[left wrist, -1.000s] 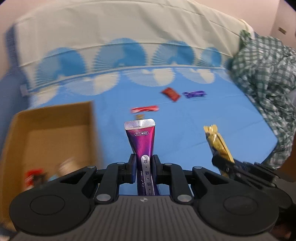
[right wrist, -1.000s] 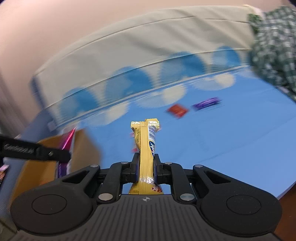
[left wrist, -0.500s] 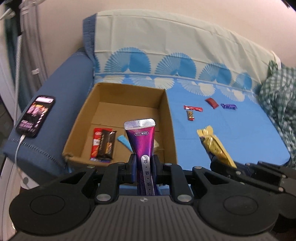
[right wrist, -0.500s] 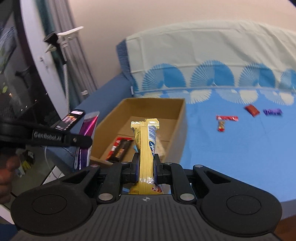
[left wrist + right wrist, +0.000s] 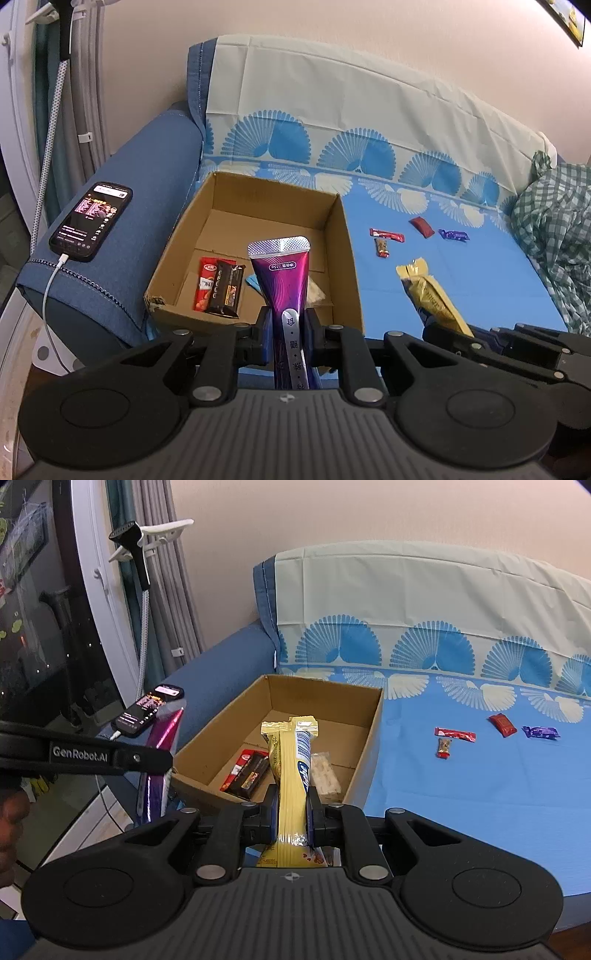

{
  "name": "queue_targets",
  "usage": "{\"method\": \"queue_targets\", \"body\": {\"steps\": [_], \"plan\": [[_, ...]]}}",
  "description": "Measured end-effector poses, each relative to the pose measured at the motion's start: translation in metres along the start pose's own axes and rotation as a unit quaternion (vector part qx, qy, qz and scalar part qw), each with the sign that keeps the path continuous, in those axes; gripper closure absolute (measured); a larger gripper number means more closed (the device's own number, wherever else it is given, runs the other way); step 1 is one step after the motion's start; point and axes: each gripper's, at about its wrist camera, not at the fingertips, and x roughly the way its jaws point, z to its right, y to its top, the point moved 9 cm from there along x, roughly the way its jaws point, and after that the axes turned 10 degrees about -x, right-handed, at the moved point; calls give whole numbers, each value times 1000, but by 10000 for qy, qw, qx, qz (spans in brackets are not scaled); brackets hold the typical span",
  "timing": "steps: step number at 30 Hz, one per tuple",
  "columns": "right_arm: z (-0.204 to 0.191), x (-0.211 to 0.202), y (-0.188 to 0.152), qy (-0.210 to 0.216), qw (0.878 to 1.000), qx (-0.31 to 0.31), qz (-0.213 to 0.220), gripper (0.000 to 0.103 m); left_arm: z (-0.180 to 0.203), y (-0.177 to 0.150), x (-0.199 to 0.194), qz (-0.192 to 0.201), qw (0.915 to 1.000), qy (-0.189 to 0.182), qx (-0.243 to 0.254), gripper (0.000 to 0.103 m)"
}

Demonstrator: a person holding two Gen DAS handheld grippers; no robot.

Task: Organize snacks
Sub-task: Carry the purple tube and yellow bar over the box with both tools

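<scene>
Snacks ride in both clamps: the left gripper (image 5: 288,328) pinches a purple pouch (image 5: 282,273), the right gripper (image 5: 291,808) a yellow packet (image 5: 291,760), both short of the cardboard box (image 5: 347,254). Released here, either could hit the near wall and fall outside.

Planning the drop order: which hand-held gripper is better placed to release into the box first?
Probably left. The left hand-held gripper holds the purple pouch right at the cardboard box's near wall. In that view the right hand-held gripper with its yellow pack sits off beside the box, over the blue sheet.
</scene>
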Motion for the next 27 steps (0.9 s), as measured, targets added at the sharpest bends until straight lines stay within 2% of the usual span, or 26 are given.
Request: {"method": "queue_targets", "body": {"steps": [13, 27], "plan": [[2, 34, -2, -3, 9991, -95, -405, 89, -10, 20, 32, -114, 9998, 119, -147, 85], [7, 93, 26, 115, 9982, -77, -585, 89, -23, 77, 82, 75, 9992, 181, -358, 85]]}}
